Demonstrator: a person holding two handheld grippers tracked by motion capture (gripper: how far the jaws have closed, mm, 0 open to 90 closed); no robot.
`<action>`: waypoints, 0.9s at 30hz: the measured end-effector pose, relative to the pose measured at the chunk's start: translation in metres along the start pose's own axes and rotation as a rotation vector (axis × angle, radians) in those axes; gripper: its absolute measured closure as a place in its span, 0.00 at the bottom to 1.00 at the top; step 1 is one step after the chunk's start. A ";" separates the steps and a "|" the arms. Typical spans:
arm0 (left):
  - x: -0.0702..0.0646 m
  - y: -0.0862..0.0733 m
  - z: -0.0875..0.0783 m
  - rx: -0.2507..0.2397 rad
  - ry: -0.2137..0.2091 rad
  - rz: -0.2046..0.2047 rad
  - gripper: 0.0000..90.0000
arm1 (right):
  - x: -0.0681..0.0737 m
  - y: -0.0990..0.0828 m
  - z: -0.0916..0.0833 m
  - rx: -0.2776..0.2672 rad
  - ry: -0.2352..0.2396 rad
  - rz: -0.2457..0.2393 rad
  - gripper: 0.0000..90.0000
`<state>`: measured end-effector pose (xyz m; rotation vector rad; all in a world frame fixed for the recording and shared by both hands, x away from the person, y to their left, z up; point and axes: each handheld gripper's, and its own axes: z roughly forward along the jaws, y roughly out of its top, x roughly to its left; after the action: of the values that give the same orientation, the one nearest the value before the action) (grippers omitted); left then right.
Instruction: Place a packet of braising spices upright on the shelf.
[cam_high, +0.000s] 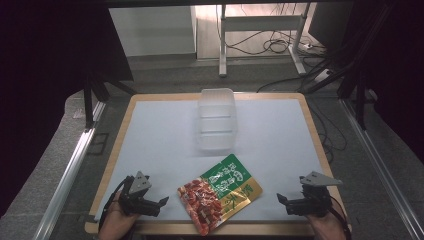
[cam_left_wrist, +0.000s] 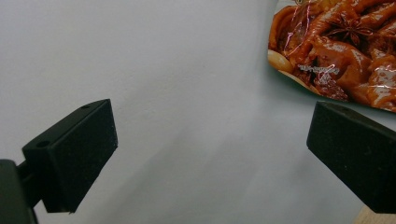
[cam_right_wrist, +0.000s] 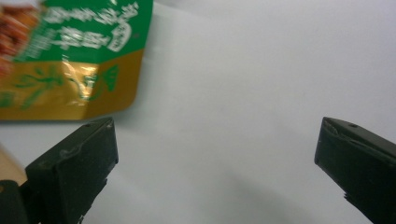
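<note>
A foil snack pouch (cam_high: 219, 199), green and gold with a printed picture of braised meat, lies flat near the front edge of the pale table (cam_high: 150, 140), between the two hand-held grippers and touched by neither; a clear plastic container (cam_high: 216, 119) stands empty farther back, well apart from the pouch; the left gripper (cam_high: 162, 202) rests low just beside the pouch's meat-printed end, jaws spread wide and holding nothing; the right gripper (cam_high: 281, 199) sits farther off by the gold corner, likewise fully open and empty; in the left gripper view the pouch's red end (cam_left_wrist: 343, 49) lies ahead and to one side of the gap; in the right gripper view its gold corner (cam_right_wrist: 74, 70) does the same. The work looks to be at the approach stage, with no grasp made yet; the next move likely calls for one gripper to slide in low and pinch a thin edge of the flat, slippery pouch, probably bound for the container.
</note>
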<state>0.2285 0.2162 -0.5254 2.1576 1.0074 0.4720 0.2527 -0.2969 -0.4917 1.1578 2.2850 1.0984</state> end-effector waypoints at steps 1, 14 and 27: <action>0.000 0.000 0.000 0.000 0.001 -0.002 0.02 | -0.003 -0.002 -0.001 -0.018 0.004 0.015 0.00; 0.000 0.000 0.000 0.007 0.007 0.005 0.03 | -0.008 -0.003 0.001 -0.033 0.008 0.014 0.00; 0.000 0.000 0.000 0.007 0.008 0.005 0.03 | -0.006 -0.002 0.003 -0.040 0.006 -0.011 0.00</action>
<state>0.2286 0.2160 -0.5256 2.1666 1.0105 0.4805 0.2566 -0.3011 -0.4951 1.1272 2.2604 1.1395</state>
